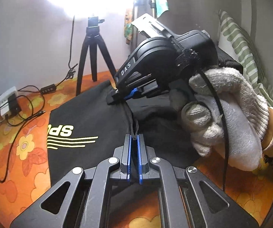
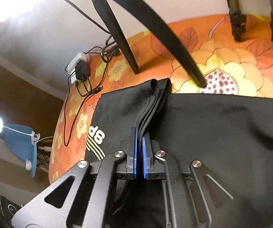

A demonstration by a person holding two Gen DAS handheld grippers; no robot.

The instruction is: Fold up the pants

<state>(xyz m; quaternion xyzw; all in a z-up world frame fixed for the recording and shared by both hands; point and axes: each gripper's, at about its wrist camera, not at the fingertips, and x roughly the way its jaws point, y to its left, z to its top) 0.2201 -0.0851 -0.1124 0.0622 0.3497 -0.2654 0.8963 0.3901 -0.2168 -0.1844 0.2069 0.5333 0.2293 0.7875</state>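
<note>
Two grippers are clamped on the black pants (image 1: 90, 114), which lie spread on the orange flowered bedsheet (image 1: 22, 152) that serves as the working surface. The left gripper (image 1: 134, 138) is closed on a thin gathered ridge of cloth near the near edge of the garment. The right gripper (image 1: 117, 96), held in a hand wearing a white knitted glove (image 1: 229, 117), is closed on the far end of the same ridge; in its own view (image 2: 141, 142) several stacked layers of fabric are seen pinched between the blue pads.

The pants appear to be already doubled at least once, judging by the layered edges in the right wrist view and by the compact, squared outline on the sheet. A yellow logo (image 1: 64, 133) is left facing up near the garment's left edge. The far edge of the pants is placed close to the feet of a black tripod (image 1: 92, 57), and a tangle of cables with a charger (image 1: 11, 102) is seen well off toward the sheet's left edge.

What seems to remain is a further fold: the pinched ridge is probably to be lifted and carried across. Nothing is yet laid over, so the task is judged partway done.
</note>
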